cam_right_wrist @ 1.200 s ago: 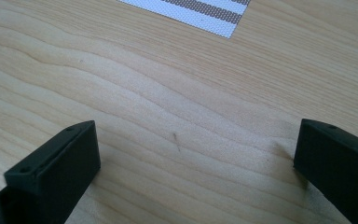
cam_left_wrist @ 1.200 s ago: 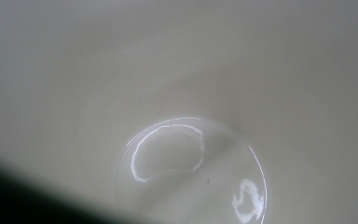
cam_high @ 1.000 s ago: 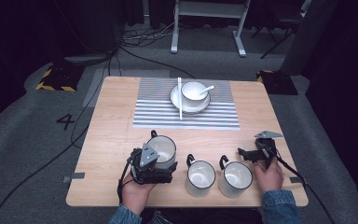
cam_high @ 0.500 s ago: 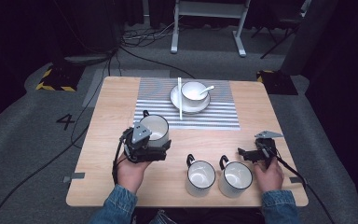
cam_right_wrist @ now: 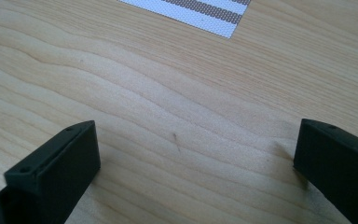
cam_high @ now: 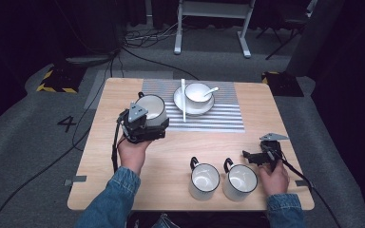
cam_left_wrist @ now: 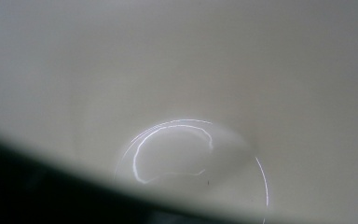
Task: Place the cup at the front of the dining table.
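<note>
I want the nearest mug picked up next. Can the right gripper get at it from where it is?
Probably yes: the right gripper is open, with bare table between it and the nearest mug.

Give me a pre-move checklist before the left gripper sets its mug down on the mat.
1. Mug held by left gripper: ok, carried at the mat's left edge.
2. Mug upright: ok in the high view.
3. Mug inside bare: ok, the left gripper view looks into a bare white inside.
4. Free spot on striped mat: ok, the left part is bare beside the plate and chopsticks.
5. Right gripper out of the way: ok, open over bare table, far right.
6. Grip firmness: cannot tell.
</note>
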### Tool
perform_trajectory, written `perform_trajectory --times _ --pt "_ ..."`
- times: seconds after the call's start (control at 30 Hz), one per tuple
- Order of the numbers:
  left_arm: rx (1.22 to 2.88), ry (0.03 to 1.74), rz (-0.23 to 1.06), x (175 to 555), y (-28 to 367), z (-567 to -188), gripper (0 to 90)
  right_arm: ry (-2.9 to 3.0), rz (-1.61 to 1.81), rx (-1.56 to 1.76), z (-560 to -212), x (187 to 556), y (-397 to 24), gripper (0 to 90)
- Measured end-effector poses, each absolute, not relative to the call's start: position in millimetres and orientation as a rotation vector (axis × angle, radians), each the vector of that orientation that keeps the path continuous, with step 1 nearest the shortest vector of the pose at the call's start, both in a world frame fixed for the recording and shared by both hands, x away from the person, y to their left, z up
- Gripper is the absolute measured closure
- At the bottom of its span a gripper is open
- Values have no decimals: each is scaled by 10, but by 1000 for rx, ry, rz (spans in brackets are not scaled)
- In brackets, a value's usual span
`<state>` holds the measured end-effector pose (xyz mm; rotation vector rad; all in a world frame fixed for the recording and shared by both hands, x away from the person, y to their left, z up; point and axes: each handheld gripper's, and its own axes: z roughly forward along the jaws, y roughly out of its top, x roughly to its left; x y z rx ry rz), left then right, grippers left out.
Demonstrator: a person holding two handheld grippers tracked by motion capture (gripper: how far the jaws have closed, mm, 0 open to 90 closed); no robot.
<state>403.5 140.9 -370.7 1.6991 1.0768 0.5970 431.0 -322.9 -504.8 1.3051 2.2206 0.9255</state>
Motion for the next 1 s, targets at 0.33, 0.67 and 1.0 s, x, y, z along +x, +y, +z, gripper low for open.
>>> perform_trajectory --times 0.33,0.67,1.0 --pt "1708 1069 608 4356 1477 -3616 40 2222 927 1303 -5048 4311 -3230 3" --pt "1730 1092 635 4681 1470 -3554 41 2222 927 1302 -5049 4310 -3230 3" --pt "1732 1075 649 4986 1399 -3517 40 2226 927 1300 -5048 4311 -3234 3"
